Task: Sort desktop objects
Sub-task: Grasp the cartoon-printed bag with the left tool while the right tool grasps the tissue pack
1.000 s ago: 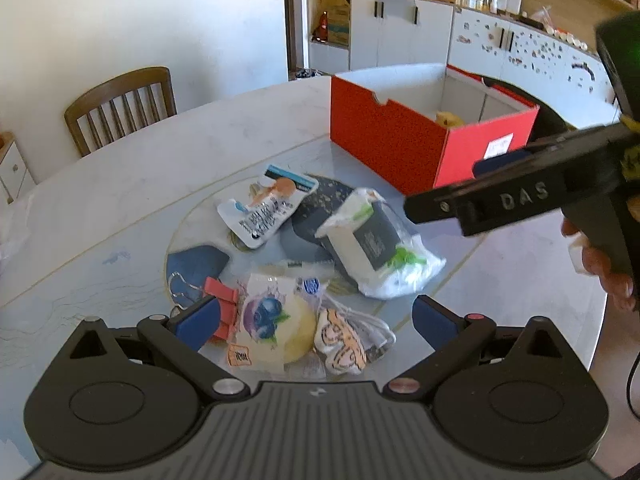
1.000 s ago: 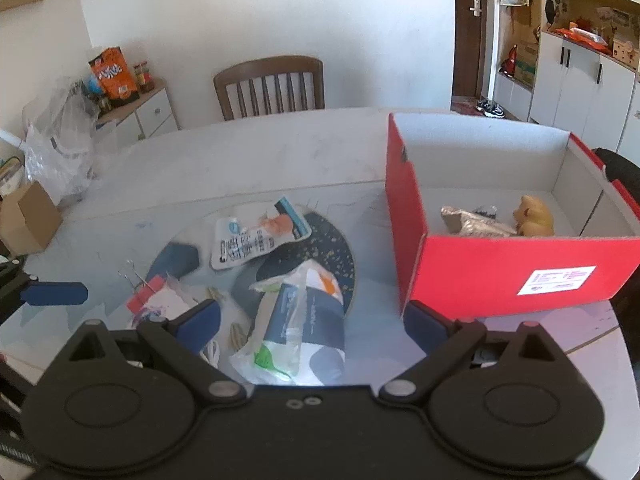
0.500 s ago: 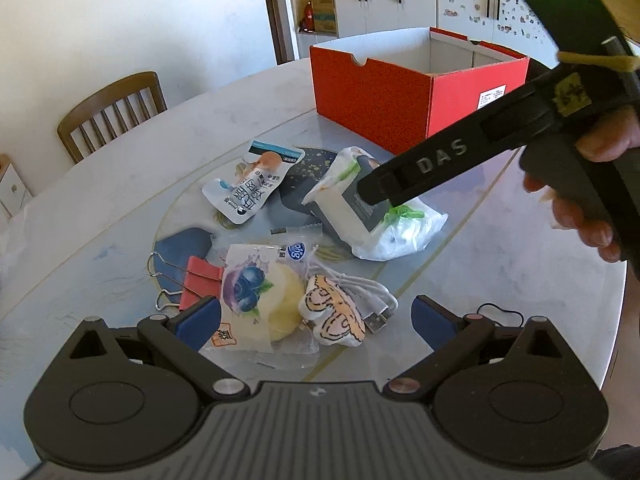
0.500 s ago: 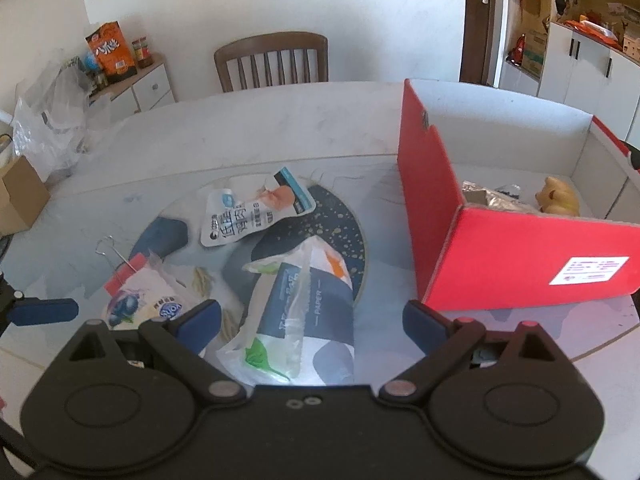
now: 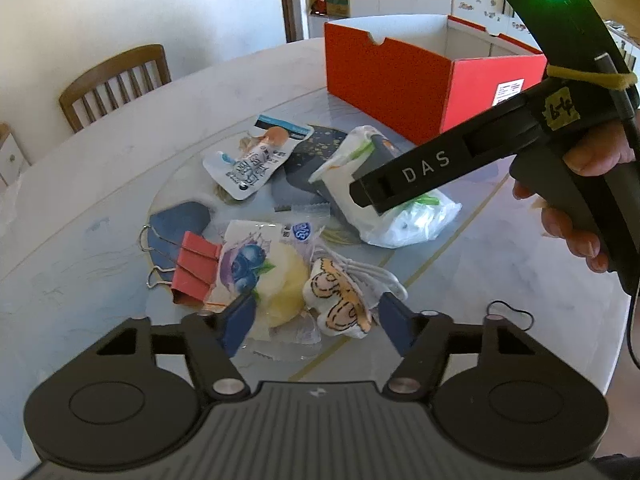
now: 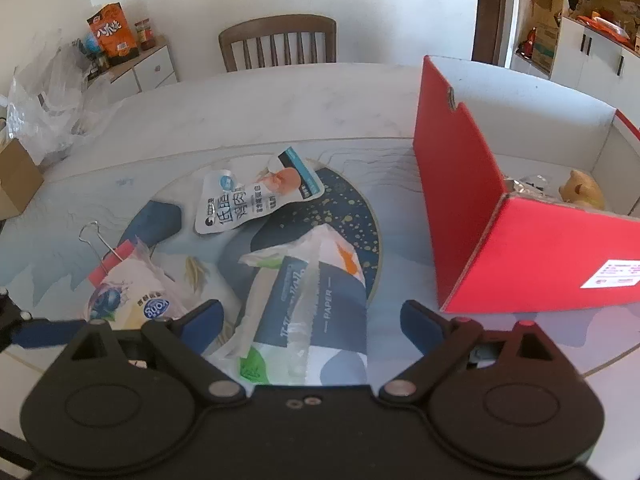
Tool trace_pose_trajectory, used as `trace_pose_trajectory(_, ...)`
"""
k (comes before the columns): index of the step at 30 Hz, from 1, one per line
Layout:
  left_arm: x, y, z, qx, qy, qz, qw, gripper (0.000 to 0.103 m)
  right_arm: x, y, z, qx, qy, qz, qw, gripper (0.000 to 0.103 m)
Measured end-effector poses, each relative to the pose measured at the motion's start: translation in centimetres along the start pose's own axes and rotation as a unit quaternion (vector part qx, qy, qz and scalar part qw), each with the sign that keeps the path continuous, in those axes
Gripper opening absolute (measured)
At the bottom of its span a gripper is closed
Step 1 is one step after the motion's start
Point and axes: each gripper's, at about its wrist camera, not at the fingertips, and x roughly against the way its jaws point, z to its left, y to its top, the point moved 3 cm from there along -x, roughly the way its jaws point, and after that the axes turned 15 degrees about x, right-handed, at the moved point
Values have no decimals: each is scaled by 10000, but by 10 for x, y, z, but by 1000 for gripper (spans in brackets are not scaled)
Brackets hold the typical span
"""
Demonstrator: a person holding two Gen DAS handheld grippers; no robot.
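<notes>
A pile of small objects lies on the round table. My left gripper is open, its fingers either side of a blueberry snack packet and a small plush charm. My right gripper is open, low over a tissue pack, which also shows in the left wrist view under the right gripper's body. A red binder clip, a white food pouch and a white cable lie in the pile. A red box stands to the right.
The red box holds a yellow toy and a crinkled wrapper. A wooden chair stands behind the table. A cabinet with snack bags is at the far left. A black hair tie lies on the table's near right.
Both grippers have moved down and closer to the pile. The left gripper's fingers now stand nearer together, flanking the snack packet and plush charm.
</notes>
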Motion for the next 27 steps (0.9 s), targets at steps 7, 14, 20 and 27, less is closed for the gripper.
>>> trace_pose_trajectory(7, -1, 2, -3, -110, -15, 8, 9999, 50, -9, -2, 3, 94, 49, 129, 9999, 86)
trace_pose_trajectory(14, 2, 4, -7, -231, -36, -27, 9997, 31, -13, -3, 6, 156, 54, 230, 9996, 68)
trace_pose_trajectory(20, -1, 6, -7, -162, -95, 80, 9998, 20, -10, -3, 7, 222, 54, 211, 9995, 53)
trace_pose_trajectory(27, -1, 9, -5, 15, -171, 54, 9998, 18, -1, -4, 7, 227, 40, 95, 9997, 38)
